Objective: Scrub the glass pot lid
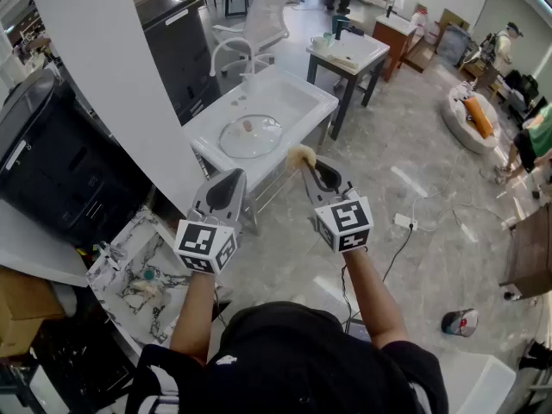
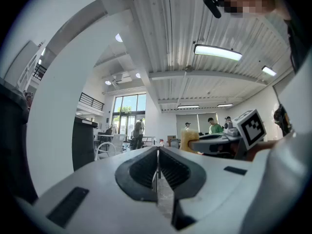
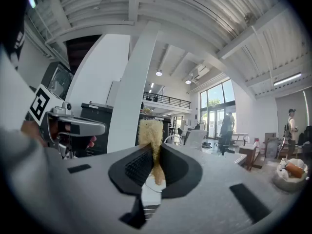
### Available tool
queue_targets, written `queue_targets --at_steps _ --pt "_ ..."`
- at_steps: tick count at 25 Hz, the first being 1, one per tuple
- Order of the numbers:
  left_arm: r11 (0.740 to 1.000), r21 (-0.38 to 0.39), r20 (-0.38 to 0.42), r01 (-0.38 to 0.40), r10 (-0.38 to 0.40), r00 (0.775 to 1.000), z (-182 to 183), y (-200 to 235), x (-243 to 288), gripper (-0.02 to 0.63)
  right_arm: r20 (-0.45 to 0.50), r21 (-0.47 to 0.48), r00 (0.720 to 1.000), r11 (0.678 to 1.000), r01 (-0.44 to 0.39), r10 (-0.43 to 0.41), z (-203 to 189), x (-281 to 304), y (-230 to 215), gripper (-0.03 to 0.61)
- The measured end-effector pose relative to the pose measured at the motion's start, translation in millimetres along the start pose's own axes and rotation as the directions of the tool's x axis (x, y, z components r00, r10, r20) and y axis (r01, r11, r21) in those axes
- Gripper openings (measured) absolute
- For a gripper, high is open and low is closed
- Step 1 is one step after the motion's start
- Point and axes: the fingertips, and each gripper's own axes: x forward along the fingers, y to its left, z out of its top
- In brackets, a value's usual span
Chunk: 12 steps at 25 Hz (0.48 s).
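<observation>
Step in hand: approach; I judge that scrubbing has not begun. The glass pot lid point(image 1: 261, 141) lies flat in the white sink point(image 1: 297, 95) on the far side of the scene, knob point(image 1: 247, 126) up, well apart from both tools. I hold both grippers level on the near side, over the floor. The right gripper point(image 1: 312, 169) is clamped on a yellowish scrub pad point(image 1: 301, 155), which stands out beyond its tips. The left gripper point(image 1: 231, 179) has its jaws together with nothing between them. The next move calls for carrying the right gripper forward to the sink, then tipping it down so the pad meets the glass rather than the knob. If the lid is to be steadied, the left gripper must first open and then take the knob or the rim. A domed glass lid on a smooth basin is likely to slide under a one-sided push. View comparison: only the head view shows the lid, the sink and the gap to be closed. Both gripper views look level across the room and do not show the lid. The right gripper view confirms the grip: the ribbed pads are pressed on the lower part of the pad, and its frayed upper part stands free above them. The left gripper view confirms the closed, empty jaws. It also shows the right gripper from the side, with the pad at its tip.
</observation>
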Motion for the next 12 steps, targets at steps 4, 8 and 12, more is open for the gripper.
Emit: queue_targets --at_steps 4,8,12 --pt "1.000 0.004 -0.007 0.008 -0.008 1.000 0 -5 3 0.011 -0.005 0.008 1.000 1.000 0.002 -0.002 -1 -2 -3 0.020" --pt "1.000 0.002 -0.014 0.012 -0.012 1.000 -2 -10 4 0.011 0.015 0.033 1.000 0.999 0.003 -0.004 -2 -5 -5 0.020" --pt "1.000 -0.001 -0.022 0.000 0.000 1.000 -6 -13 8 0.011 0.011 0.040 1.000 0.999 -0.006 0.005 -7 -9 -11 0.020"
